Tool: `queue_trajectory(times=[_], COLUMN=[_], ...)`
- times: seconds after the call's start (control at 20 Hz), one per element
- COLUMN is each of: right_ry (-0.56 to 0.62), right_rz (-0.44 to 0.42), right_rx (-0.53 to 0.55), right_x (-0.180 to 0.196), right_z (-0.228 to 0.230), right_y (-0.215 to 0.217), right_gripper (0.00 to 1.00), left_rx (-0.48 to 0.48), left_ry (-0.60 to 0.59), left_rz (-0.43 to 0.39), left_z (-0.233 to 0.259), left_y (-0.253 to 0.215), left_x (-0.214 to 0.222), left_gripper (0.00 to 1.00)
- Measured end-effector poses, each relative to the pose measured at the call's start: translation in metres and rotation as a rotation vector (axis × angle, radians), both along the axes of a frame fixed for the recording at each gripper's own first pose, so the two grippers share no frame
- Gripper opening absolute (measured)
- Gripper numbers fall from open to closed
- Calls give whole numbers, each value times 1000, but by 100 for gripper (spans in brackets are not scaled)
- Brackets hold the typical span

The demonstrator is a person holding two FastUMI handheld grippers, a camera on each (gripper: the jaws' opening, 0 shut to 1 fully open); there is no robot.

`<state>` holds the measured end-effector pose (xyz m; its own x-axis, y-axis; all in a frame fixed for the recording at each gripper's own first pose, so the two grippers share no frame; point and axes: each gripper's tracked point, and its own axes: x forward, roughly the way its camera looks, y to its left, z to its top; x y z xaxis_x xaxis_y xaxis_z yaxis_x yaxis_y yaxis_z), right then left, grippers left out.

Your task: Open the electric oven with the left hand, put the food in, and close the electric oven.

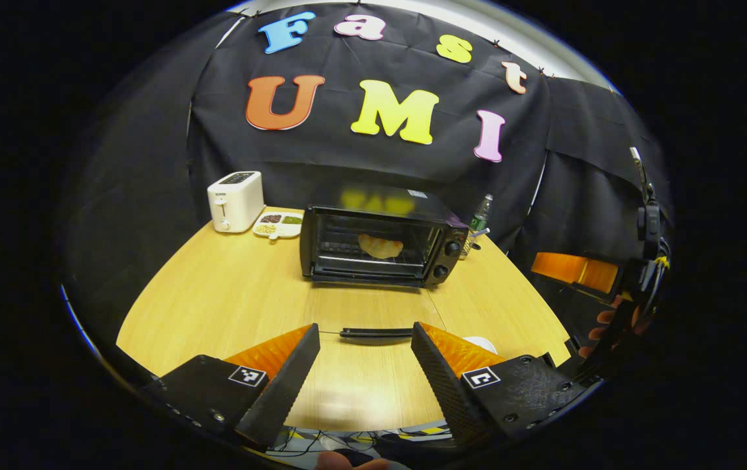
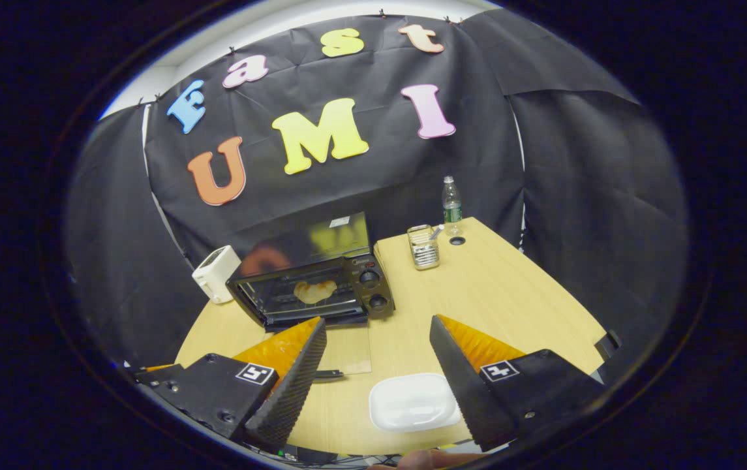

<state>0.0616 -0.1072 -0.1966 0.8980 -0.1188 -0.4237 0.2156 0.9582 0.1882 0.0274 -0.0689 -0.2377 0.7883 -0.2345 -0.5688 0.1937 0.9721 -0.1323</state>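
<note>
- Oven point(image 1: 380, 245) door is down flat; in the left gripper view I make out mainly its handle point(image 1: 376, 333), the glass nearly vanishing against the table point(image 1: 229, 294).
- Right edge of the left gripper view: a hand point(image 1: 608, 326) on the other gripper, mostly cut off.
- Left gripper point(image 1: 365, 365): level above the near table edge, fingers spread wide, nothing between them.
- Right gripper point(image 2: 378, 365): same, wide and empty, over a white dish point(image 2: 412, 401).
- Food point(image 1: 380, 246) sits on the rack inside the oven, well beyond both sets of fingers, roughly centred ahead of the left pair.
- Toaster point(image 1: 235, 201) and a snack tray point(image 1: 278, 225) stand left of the oven.
</note>
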Motion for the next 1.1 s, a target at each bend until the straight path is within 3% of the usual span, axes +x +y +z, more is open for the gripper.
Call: queue_trajectory(times=[0.3,0.65,1.1], right_ry=[-4,74,138], right_rz=[-13,-46,-93], right_rx=[-193,-268,-284], right_x=[-34,-52,-62], right_z=[18,1,-7], right_y=[-29,-50,-67], right_gripper=[96,97,100], left_rx=[11,28,53], left_ry=[62,134,174], left_rz=[-22,-1,16], left_z=[-65,-133,-173], left_y=[-27,-44,-46], left_x=[5,17,47], left_gripper=[94,94,94])
